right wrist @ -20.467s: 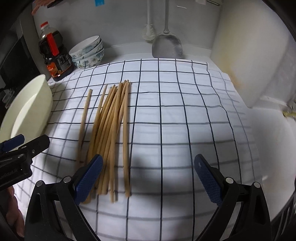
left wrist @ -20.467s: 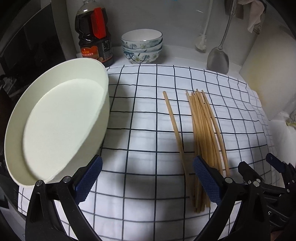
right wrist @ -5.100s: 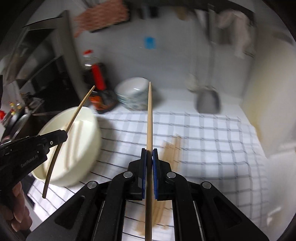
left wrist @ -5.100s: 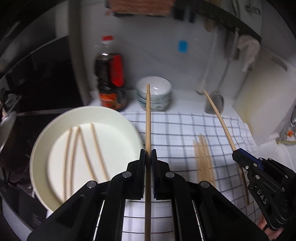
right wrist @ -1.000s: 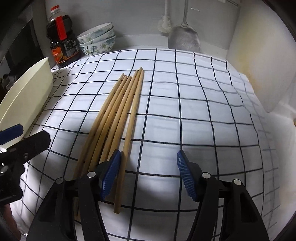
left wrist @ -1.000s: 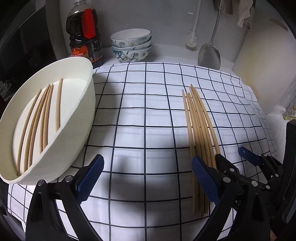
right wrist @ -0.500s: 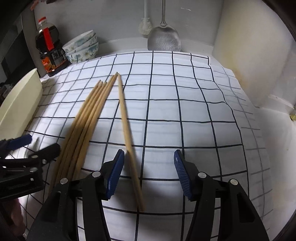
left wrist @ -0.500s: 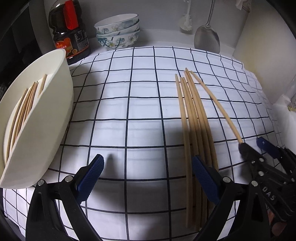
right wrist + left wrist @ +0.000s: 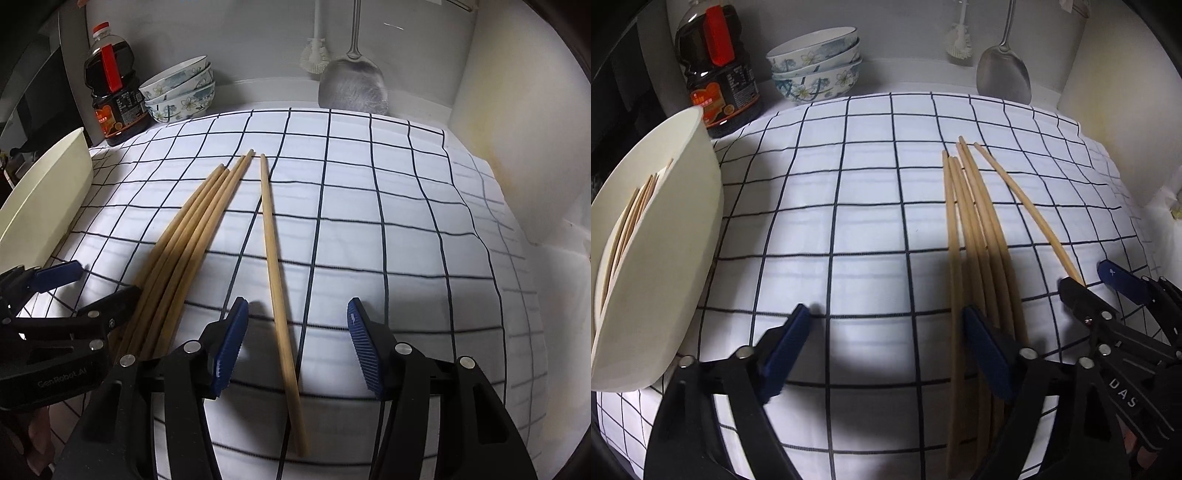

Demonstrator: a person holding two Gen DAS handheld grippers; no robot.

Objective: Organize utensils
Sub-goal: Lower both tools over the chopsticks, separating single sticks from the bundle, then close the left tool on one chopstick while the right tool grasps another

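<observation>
On the checked cloth, the right gripper hangs with jaws spread around one lone chopstick — nothing gripped. The left gripper, likewise released, hovers beside the chopstick bundle; more lie in the cream basin.

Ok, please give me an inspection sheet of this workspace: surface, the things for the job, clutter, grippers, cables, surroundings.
Surface: white checked cloth with dark grid lines, covering the counter.
Job's things: single chopstick lying apart, between the right gripper's open jaws; bundle of four chopsticks beside it on the cloth; more chopsticks inside the cream basin at the left edge.
Clutter: dark sauce bottle, stacked floral bowls, metal spatula, white brush at the back.
Grippers: left gripper open, low over the cloth; right gripper open, straddling the single chopstick.
Cables: nothing seen.
Surroundings: grey wall behind; pale board on the right.
</observation>
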